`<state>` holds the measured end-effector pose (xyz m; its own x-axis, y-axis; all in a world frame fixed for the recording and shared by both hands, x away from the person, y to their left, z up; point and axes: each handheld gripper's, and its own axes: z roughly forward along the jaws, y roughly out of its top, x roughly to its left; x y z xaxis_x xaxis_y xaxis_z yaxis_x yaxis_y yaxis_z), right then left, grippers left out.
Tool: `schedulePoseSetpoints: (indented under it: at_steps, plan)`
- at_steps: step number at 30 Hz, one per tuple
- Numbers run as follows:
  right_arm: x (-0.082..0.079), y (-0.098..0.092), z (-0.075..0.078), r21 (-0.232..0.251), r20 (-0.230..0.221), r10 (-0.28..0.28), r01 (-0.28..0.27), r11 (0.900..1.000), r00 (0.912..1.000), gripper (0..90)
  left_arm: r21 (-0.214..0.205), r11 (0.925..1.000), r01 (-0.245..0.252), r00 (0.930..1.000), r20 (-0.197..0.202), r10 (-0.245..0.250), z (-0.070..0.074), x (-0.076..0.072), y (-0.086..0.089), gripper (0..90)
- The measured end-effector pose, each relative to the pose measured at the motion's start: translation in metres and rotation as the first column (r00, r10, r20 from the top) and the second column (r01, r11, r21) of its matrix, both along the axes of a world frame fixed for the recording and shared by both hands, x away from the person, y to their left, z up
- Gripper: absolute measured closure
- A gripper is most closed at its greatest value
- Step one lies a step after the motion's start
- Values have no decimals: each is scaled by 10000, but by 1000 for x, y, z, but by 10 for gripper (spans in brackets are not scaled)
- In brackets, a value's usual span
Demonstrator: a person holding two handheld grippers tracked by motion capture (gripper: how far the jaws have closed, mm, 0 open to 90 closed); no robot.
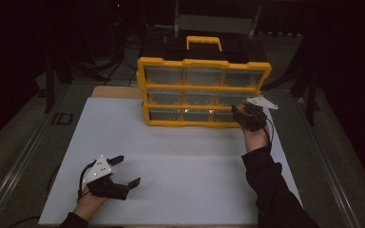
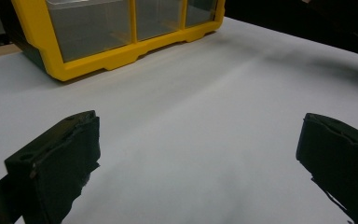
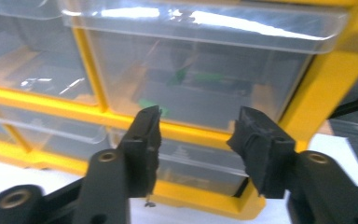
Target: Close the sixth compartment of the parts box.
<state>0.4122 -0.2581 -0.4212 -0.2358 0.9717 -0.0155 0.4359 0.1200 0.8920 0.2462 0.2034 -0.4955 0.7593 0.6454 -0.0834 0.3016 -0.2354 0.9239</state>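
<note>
A yellow organiser cabinet [image 1: 203, 92] with clear plastic drawers stands at the back of the white table sheet. My right gripper [image 1: 246, 115] is at its lower right corner, close to the drawer fronts. In the right gripper view the right gripper [image 3: 198, 126] stands open in front of a clear drawer [image 3: 196, 88] that holds small green parts, with nothing between its pads. My left gripper [image 1: 124, 172] rests low near the table's front left, wide open and holding nothing. In the left gripper view the left gripper [image 2: 200, 140] points over bare sheet toward the cabinet [image 2: 116, 32].
The white sheet [image 1: 180, 161] covers the table between the cabinet and the front edge. Dark stands and metal frames surround the table. A yellow carry handle [image 1: 204, 42] tops the cabinet.
</note>
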Motion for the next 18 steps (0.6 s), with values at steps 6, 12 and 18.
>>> schedulePoseSetpoints:
  at_steps: [6,12,18]
  plan:
    - [-1,3,0,196,-171,185,-181,9996,9997,227,-4,10000,-4,10000,-20,4,0,0,0,0]
    - [-4,6,2,291,-301,380,-371,9989,9988,86,-5,10000,15,10000,-17,-15,0,0,0,0]
    - [-6,6,3,416,-422,821,-803,9959,9957,86,12,10000,21,10000,-21,-21,0,0,0,0]
